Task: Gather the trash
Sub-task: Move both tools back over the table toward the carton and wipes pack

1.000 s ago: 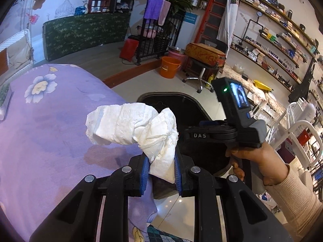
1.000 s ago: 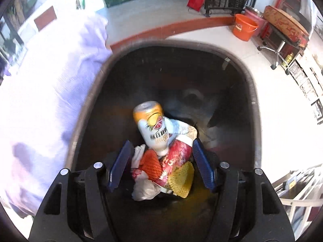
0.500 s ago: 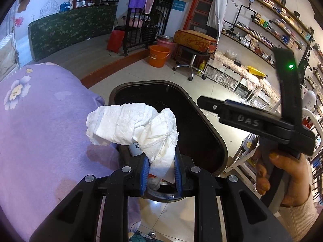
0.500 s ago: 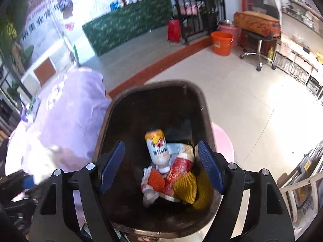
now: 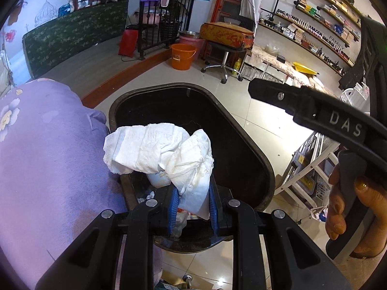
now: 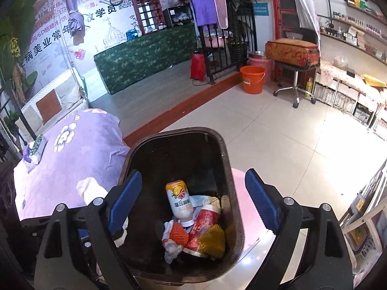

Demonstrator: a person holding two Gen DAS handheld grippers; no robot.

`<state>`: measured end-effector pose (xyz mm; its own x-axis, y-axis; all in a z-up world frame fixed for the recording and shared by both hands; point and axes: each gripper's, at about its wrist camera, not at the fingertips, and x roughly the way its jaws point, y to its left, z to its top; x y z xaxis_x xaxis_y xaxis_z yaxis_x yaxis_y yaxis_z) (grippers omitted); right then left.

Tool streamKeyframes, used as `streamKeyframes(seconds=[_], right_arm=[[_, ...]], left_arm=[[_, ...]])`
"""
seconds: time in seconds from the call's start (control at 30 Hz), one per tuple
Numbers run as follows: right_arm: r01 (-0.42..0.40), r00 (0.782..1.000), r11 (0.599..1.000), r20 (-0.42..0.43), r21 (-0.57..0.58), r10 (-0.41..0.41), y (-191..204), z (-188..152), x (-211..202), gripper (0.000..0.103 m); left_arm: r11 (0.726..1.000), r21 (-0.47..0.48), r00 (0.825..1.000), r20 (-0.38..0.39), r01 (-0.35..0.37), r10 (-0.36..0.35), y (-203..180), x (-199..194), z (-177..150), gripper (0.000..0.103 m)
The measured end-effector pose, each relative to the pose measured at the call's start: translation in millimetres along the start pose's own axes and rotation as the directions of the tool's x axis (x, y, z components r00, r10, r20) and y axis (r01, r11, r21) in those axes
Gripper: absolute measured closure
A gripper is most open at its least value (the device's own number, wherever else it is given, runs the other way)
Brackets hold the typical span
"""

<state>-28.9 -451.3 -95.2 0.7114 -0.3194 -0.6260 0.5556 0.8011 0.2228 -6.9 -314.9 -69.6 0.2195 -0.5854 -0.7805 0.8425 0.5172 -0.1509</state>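
My left gripper is shut on a crumpled white paper wad, which hangs over the near left part of the black trash bin. In the right wrist view my right gripper hovers above the same bin; its jaws are opening and nothing is between them. At the bin's bottom lie a white and orange bottle, a red paper cup, yellow foam netting and orange netting. A person's hand holds the right gripper's handle at the right edge.
A table under a purple flowered cloth touches the bin's left side. Across the tiled floor stand an orange bucket and a stool carrying a suitcase. A white rack is close on the right.
My right gripper has lifted up out of the bin and spread its jaws wider. My left gripper has carried the paper wad from over the table to over the bin mouth.
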Motion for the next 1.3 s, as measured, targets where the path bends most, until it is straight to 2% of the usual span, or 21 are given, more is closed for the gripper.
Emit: streamKeyframes(seconds=[0.07, 0.13, 0.2, 0.4, 0.6, 0.83, 0.97, 1.13, 1.3], right_arm=[[0.007, 1.000, 1.000, 0.009, 0.008, -0.007, -4, 1, -2, 0.015], [0.020, 1.000, 1.000, 0.015, 0.012, -0.020, -8, 2, -4, 0.014], [0.029, 0.999, 0.999, 0.017, 0.021, -0.029, -12, 2, -4, 0.012], [0.031, 0.999, 0.999, 0.013, 0.044, -0.032, -18, 1, -3, 0.010], [0.027, 1.000, 0.998, 0.002, 0.048, -0.027, -17, -1, 0, 0.010], [0.013, 1.000, 0.999, -0.007, 0.043, -0.012, -10, -2, 3, 0.010], [0.004, 1.000, 0.999, -0.006, 0.043, -0.004, -7, -3, 3, 0.010], [-0.008, 1.000, 0.999, -0.007, 0.037, 0.008, -1, -3, 3, 0.010], [-0.023, 1.000, 0.999, 0.005, 0.026, 0.022, 7, -2, 1, 0.010]], left_arm=[[1.000, 0.008, 1.000, -0.002, 0.003, -0.003, -1, 1, 1, 0.079], [1.000, 0.015, 1.000, -0.001, 0.010, -0.010, -4, 1, 1, 0.071], [1.000, 0.021, 1.000, 0.010, 0.012, -0.012, -5, 0, 3, 0.047], [0.999, 0.040, 0.999, 0.042, 0.010, -0.012, -7, -3, 5, 0.015], [1.000, 0.011, 0.998, 0.057, 0.027, -0.027, -2, -6, 1, 0.008], [1.000, 0.012, 0.995, 0.095, 0.025, -0.026, -7, -19, -2, 0.007], [1.000, 0.020, 0.993, 0.116, 0.009, -0.011, -7, -26, -3, 0.007], [1.000, -0.020, 0.993, 0.117, 0.004, -0.002, 8, -31, -5, 0.007], [0.998, -0.055, 0.988, 0.145, -0.036, 0.044, 26, -44, -6, 0.007]])
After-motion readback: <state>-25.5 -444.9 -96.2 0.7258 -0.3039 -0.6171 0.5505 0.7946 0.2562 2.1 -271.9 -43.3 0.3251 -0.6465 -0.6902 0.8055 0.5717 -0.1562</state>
